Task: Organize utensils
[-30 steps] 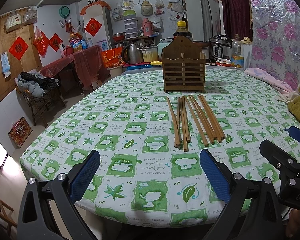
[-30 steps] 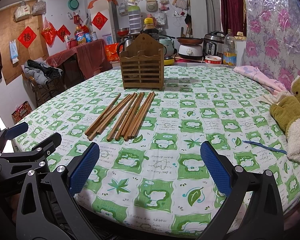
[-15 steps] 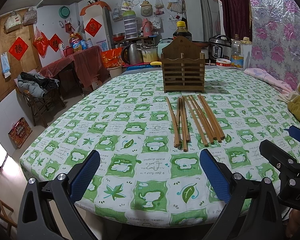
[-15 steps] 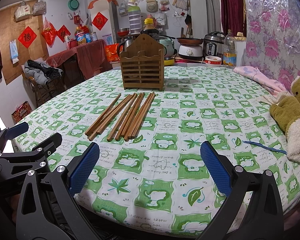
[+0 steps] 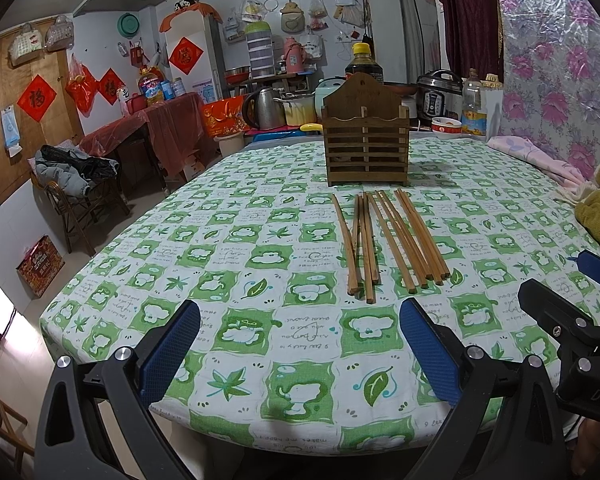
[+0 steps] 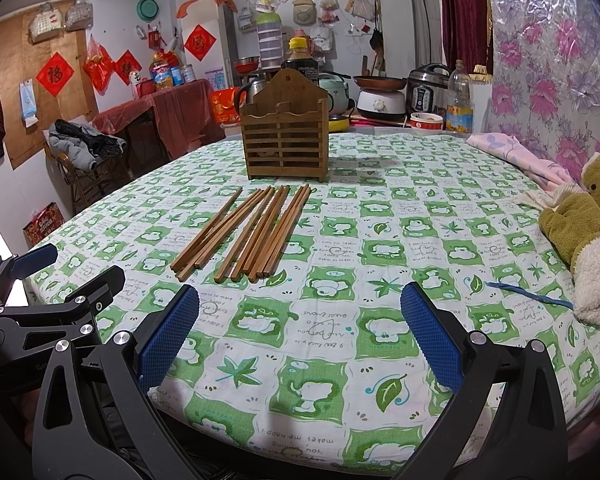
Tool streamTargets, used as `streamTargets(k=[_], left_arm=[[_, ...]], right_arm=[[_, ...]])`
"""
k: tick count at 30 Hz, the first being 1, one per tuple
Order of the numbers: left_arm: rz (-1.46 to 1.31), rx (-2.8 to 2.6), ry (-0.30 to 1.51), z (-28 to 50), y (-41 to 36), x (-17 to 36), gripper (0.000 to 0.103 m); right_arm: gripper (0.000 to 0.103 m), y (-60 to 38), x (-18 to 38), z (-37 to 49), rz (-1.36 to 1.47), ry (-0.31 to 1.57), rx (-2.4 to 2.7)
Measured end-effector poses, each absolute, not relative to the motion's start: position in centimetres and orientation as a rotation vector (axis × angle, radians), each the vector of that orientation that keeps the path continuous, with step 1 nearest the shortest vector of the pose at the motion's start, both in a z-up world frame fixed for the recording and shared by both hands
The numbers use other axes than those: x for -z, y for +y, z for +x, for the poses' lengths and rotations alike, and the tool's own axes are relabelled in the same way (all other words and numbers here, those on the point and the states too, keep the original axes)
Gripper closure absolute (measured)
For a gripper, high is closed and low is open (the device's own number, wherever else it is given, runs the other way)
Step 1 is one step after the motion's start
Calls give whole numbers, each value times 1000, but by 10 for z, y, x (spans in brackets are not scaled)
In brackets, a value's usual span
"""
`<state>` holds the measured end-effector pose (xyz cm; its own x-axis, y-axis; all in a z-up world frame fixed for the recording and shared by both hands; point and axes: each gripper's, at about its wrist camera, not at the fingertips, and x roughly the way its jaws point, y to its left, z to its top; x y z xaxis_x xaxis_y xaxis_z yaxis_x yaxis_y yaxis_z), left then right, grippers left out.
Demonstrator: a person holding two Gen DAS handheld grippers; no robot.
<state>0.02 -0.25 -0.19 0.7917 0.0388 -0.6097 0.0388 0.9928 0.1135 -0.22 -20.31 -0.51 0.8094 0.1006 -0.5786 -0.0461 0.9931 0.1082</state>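
Several wooden chopsticks [image 5: 384,240] [image 6: 252,232] lie side by side on the green-and-white tablecloth [image 5: 236,264] [image 6: 380,248], pointing toward a slatted wooden utensil holder [image 5: 366,148] [image 6: 285,140] that stands upright behind them. My left gripper [image 5: 300,344] hovers open over the table's near edge, short of the chopsticks, with nothing between its blue pads [image 5: 168,348]. My right gripper [image 6: 300,340] is likewise open and empty, to the right of the chopsticks' near ends. Each view catches the other gripper at its side edge.
A green plush toy [image 6: 580,232] and pink cloth [image 6: 516,152] lie at the table's right side, with a blue cord [image 6: 528,294] near them. Pots, a kettle [image 5: 268,108], bottles and a rice cooker [image 5: 438,96] crowd the counter behind the holder. A chair with clothes [image 5: 72,176] stands left.
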Motion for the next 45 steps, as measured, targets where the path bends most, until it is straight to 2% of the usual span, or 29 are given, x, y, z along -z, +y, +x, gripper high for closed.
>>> streamTargets(k=[15,28,36,45], left_arm=[[116,16,689,3,-3,10,5],[-11,54,918,43,21,46,6],[53,26,917,49,13,51,4],[72,57,900,56,13,50,4]], right_arm=[[6,-201,9,-1,95,639,-83],[6,-213,30,20,151,718,-95],[6,-218,49,35,235,828,-123],[5,-215,51,38,218,846,-128]])
